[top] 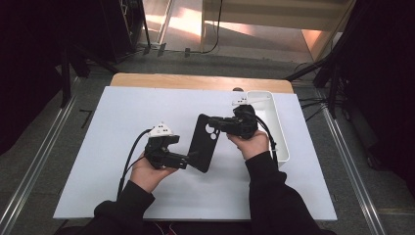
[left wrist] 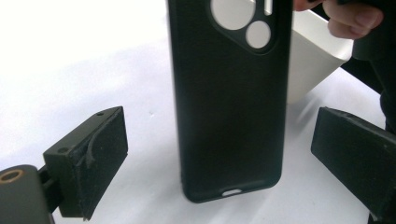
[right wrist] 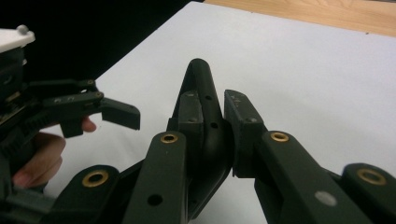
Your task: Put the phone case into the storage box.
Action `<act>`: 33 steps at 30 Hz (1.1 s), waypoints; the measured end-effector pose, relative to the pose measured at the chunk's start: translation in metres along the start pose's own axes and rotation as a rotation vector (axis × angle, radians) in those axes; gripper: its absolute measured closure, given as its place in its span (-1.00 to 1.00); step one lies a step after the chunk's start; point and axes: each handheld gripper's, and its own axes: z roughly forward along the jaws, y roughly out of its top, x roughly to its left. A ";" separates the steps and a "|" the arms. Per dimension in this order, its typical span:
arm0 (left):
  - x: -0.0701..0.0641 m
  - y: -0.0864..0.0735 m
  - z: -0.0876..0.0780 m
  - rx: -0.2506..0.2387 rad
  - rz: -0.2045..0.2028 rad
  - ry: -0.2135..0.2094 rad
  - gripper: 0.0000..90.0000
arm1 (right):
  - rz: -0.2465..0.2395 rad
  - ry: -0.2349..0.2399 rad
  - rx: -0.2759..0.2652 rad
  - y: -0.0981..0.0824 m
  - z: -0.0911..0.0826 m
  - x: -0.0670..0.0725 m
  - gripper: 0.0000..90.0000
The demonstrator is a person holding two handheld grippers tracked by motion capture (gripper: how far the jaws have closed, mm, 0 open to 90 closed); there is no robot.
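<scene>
Right gripper (right wrist: pixel 212 126) is clamping the top edge of the black phone case (top: pixel 203 142) above the white table (top: pixel 122 122), left gripper (left wrist: pixel 219 154) is standing open around its lower end; light, flexible, best pinched by its rim.

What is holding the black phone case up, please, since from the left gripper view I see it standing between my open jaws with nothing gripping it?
Observer: The right tool is shut on the phone case, pinching its edge near the camera cutouts.
Operator: Thank you. Is the case resting on the table?
Observer: In the high view its lower end lies by the left tool, over the white board; contact is unclear.
Operator: What is the white thing behind it?
Observer: A long white tray along the board's right edge.
</scene>
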 end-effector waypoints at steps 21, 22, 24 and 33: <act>0.010 0.014 -0.015 0.156 0.011 -0.127 -0.68 | -0.186 0.120 0.018 0.000 -0.017 0.004 0.69; 0.010 0.014 -0.015 0.161 0.017 -0.127 -0.66 | -0.196 0.130 0.024 0.000 -0.017 0.004 0.69; 0.010 0.015 -0.016 0.172 0.019 -0.138 -0.64 | -0.206 0.144 0.032 0.000 -0.017 0.004 0.69; 0.011 0.020 -0.019 0.196 0.054 -0.182 -0.60 | -0.277 0.198 0.068 -0.001 -0.018 0.008 0.69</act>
